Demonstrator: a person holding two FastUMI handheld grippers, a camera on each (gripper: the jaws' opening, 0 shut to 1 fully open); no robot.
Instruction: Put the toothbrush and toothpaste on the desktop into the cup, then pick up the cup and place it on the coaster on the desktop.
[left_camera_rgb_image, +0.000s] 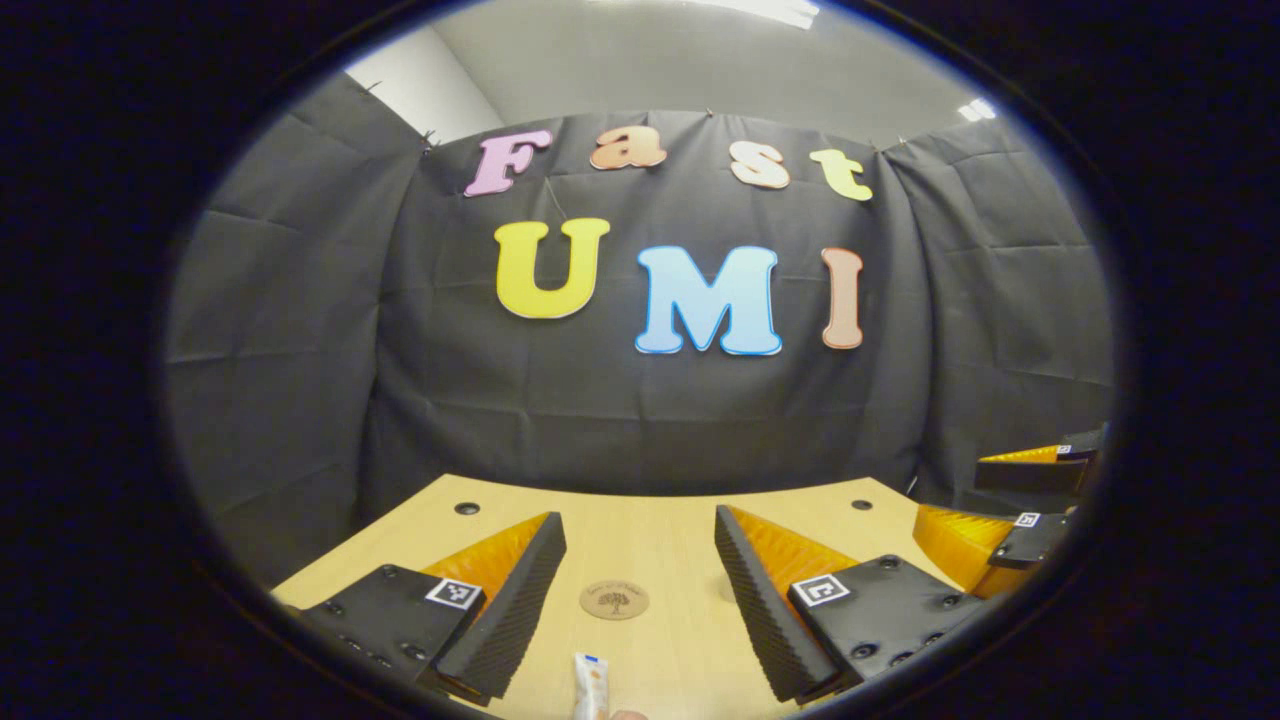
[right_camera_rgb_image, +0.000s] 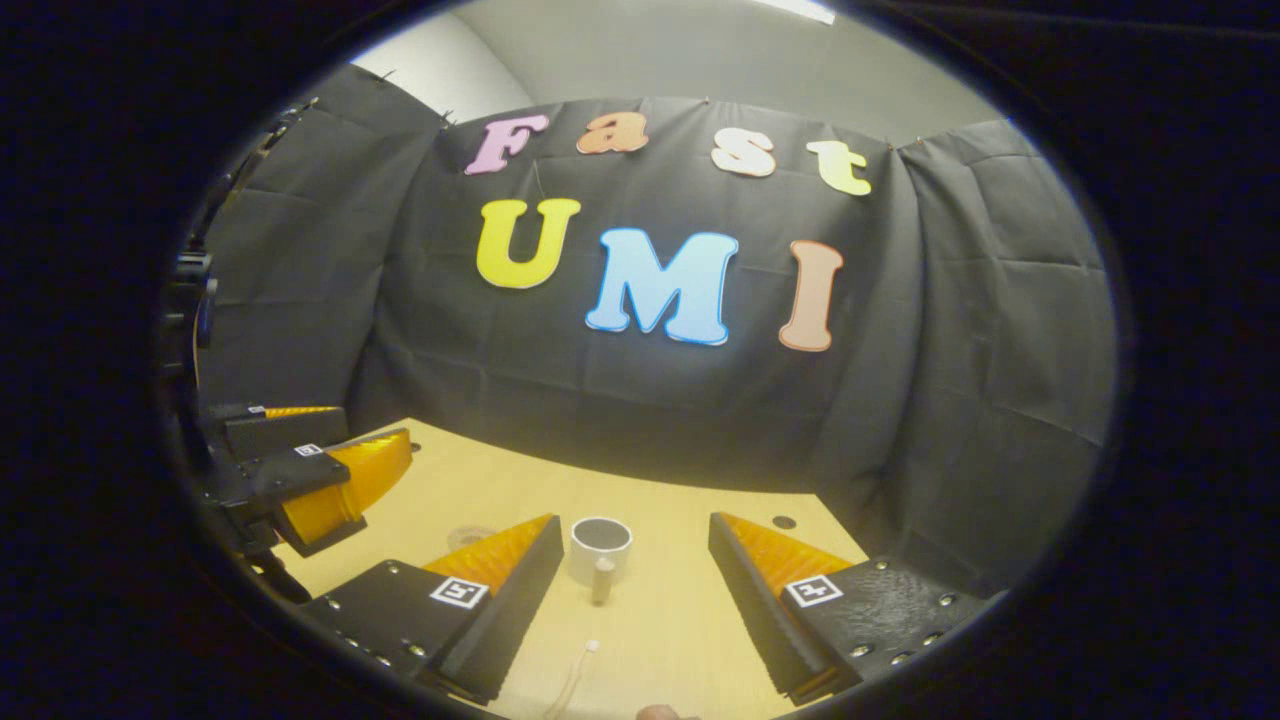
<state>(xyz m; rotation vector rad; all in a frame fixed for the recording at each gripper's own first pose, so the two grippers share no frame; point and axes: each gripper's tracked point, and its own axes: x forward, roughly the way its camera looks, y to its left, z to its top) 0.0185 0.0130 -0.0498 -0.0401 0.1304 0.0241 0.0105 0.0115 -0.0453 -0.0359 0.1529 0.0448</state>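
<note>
In the left gripper view my left gripper (left_camera_rgb_image: 640, 545) stands open above the wooden desktop (left_camera_rgb_image: 660, 515). The round brown coaster (left_camera_rgb_image: 614, 600) lies between its fingers, a little ahead. The top of the toothpaste tube (left_camera_rgb_image: 591, 685) shows at the bottom edge, nearer than the coaster. In the right gripper view my right gripper (right_camera_rgb_image: 636, 545) is open too. The white cup (right_camera_rgb_image: 601, 547) stands upright between its fingers, dark inside, handle toward me. The thin toothbrush (right_camera_rgb_image: 575, 680) lies on the desktop (right_camera_rgb_image: 500, 485) in front of the cup. The coaster (right_camera_rgb_image: 470, 537) shows faintly to the left.
The right gripper (left_camera_rgb_image: 1020, 515) appears at the right edge of the left gripper view, and the left gripper (right_camera_rgb_image: 300, 475) at the left edge of the right gripper view. Small dark holes (left_camera_rgb_image: 467, 508) mark the desktop's far corners. Black cloth walls close off the back.
</note>
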